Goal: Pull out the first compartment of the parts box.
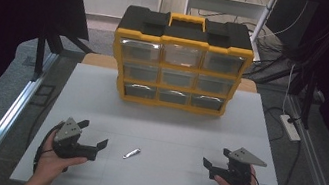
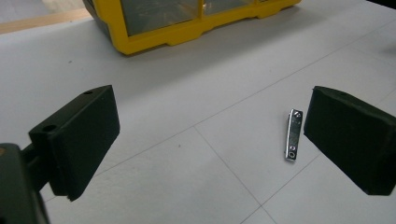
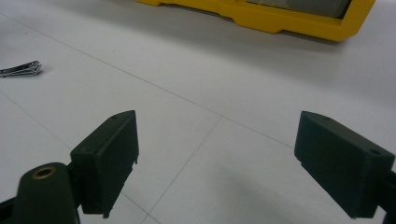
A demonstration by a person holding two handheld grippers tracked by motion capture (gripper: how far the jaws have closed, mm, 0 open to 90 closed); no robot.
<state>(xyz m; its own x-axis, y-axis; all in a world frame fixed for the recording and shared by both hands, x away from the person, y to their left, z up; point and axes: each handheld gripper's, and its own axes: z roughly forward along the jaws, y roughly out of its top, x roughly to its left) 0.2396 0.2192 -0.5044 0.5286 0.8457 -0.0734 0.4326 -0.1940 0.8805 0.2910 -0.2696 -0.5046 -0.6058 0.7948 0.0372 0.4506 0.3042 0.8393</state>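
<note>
Metal nail clipper beside left gripper

I see a yellow-framed plastic drawer cabinet with a black top and clear drawer fronts at upper centre, on a white tabletop ruled with thin grey lines. A shiny silver metal nail clipper lies at lower centre, between my two black grippers.
</note>
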